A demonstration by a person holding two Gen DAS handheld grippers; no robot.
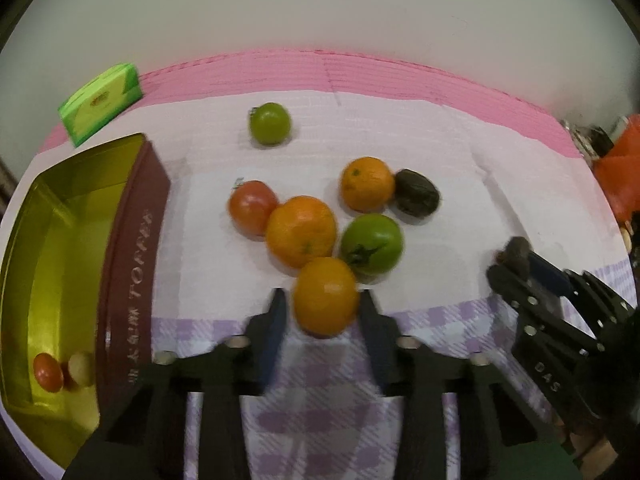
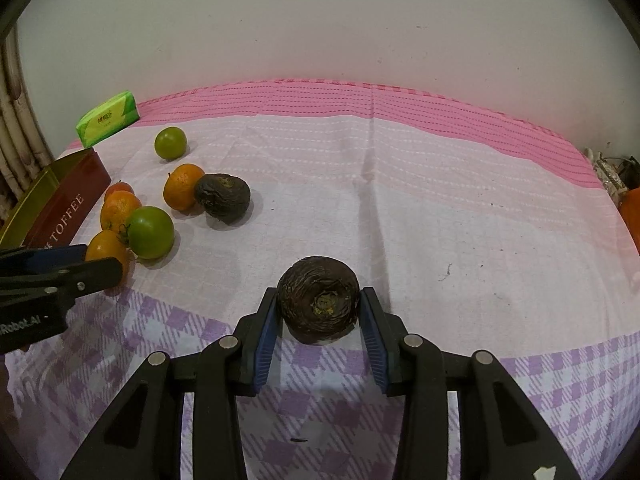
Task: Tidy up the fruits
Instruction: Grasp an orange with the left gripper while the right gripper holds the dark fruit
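My left gripper (image 1: 323, 302) is shut on an orange tomato (image 1: 325, 297) just above the cloth; it also shows in the right wrist view (image 2: 105, 250). Behind it lie a green tomato (image 1: 372, 243), two oranges (image 1: 301, 230) (image 1: 367, 184), a red tomato (image 1: 252, 206), a dark wrinkled fruit (image 1: 417, 192) and a far green tomato (image 1: 269, 123). My right gripper (image 2: 322, 306) is shut on another dark wrinkled fruit (image 2: 318, 298); it also shows in the left wrist view (image 1: 516, 258). The open gold toffee tin (image 1: 136, 232) at left holds a red tomato (image 1: 47, 372) and a pale fruit (image 1: 81, 368).
A green packet (image 1: 102, 102) lies at the back left. A pink and lilac checked cloth (image 2: 440, 200) covers the table, against a white wall. Orange clutter (image 1: 620, 168) sits past the right edge.
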